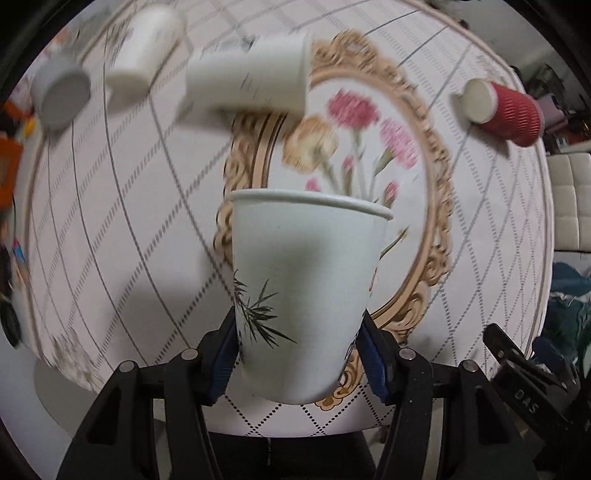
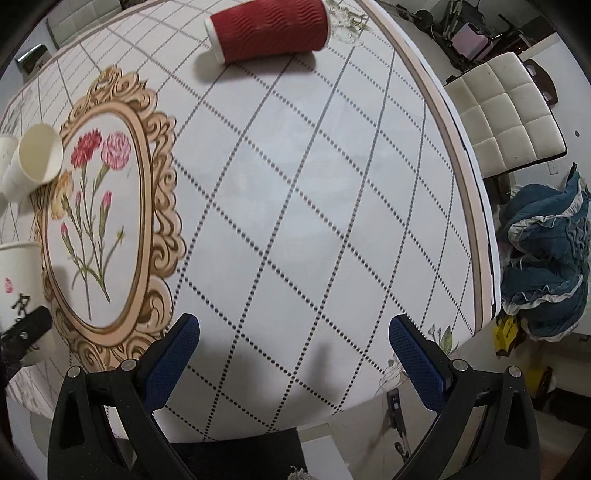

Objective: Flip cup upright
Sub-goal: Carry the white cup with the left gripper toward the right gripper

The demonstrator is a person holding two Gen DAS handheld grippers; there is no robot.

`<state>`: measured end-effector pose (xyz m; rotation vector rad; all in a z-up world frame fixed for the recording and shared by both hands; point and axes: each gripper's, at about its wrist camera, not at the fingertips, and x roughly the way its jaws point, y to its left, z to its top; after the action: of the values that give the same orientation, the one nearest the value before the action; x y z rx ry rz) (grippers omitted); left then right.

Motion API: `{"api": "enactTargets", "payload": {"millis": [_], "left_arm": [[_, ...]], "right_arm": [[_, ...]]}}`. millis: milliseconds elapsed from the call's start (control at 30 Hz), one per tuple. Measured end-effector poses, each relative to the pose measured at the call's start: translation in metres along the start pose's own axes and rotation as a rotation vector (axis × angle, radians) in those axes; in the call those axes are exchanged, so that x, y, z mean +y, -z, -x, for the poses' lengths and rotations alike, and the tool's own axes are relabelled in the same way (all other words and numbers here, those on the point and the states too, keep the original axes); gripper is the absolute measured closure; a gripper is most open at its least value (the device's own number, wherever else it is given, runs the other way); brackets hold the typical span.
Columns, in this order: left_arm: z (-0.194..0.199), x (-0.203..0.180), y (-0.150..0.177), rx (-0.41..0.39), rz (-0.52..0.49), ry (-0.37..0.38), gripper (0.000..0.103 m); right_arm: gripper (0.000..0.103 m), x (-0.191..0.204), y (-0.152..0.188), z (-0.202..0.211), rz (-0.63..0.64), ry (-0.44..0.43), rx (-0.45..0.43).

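My left gripper [image 1: 299, 354] is shut on a white paper cup with a green leaf print [image 1: 303, 280]. The cup stands mouth up between the blue pads, held above the round table [image 1: 122, 229]. The same cup shows at the left edge of the right wrist view [image 2: 18, 280], with the left gripper's finger across it. My right gripper [image 2: 295, 347] is open and empty above the table's near edge. A red ribbed cup lies on its side at the far right of the table [image 1: 506, 110], also seen in the right wrist view [image 2: 269, 29].
A white cup [image 1: 251, 79] lies on its side by the gold flower frame [image 1: 436, 206]. Another white cup [image 1: 144, 48] and a grey cup [image 1: 61, 92] lie at the far left. A white padded chair [image 2: 506, 110] and blue cloth [image 2: 546, 258] are beyond the table's right edge.
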<state>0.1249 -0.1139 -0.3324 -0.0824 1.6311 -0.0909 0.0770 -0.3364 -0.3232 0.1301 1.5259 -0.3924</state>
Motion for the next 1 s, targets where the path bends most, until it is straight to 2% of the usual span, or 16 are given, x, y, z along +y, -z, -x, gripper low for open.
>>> {"api": "enactTargets", "payload": {"millis": [133, 333, 367, 400, 467, 567, 633, 800, 1000], "left_arm": [[-0.018, 0.001, 0.006, 0.029, 0.016, 0.002, 0.047], [-0.034, -0.009, 0.009, 0.037, -0.030, -0.025, 0.046], [-0.036, -0.011, 0.008, 0.033, -0.040, -0.034, 0.042], [-0.037, -0.012, 0.010, 0.029, -0.049, -0.045, 0.031], [-0.039, -0.013, 0.012, 0.025, -0.059, -0.054, 0.018], [-0.043, -0.012, 0.014, 0.026, -0.067, -0.062, 0.015], [-0.044, -0.014, 0.010, 0.027, -0.070, -0.061, 0.006], [-0.039, -0.018, -0.004, 0.019, -0.076, -0.062, 0.006], [-0.027, -0.010, 0.002, -0.006, -0.085, -0.076, 0.006]], "right_arm": [[0.000, 0.001, 0.011, -0.005, 0.007, 0.009, 0.012], [0.000, -0.006, 0.011, -0.011, 0.008, 0.015, 0.029], [0.000, -0.007, 0.012, -0.012, 0.009, 0.016, 0.030], [0.000, -0.008, 0.012, -0.012, 0.009, 0.016, 0.032], [0.000, -0.010, 0.009, -0.014, 0.009, 0.017, 0.037], [0.000, -0.012, 0.005, -0.015, 0.011, 0.018, 0.041], [0.000, -0.013, 0.004, -0.015, 0.011, 0.016, 0.042], [0.000, -0.010, -0.003, -0.018, 0.017, 0.013, 0.043], [0.000, -0.004, -0.003, -0.015, 0.022, 0.008, 0.037]]}}
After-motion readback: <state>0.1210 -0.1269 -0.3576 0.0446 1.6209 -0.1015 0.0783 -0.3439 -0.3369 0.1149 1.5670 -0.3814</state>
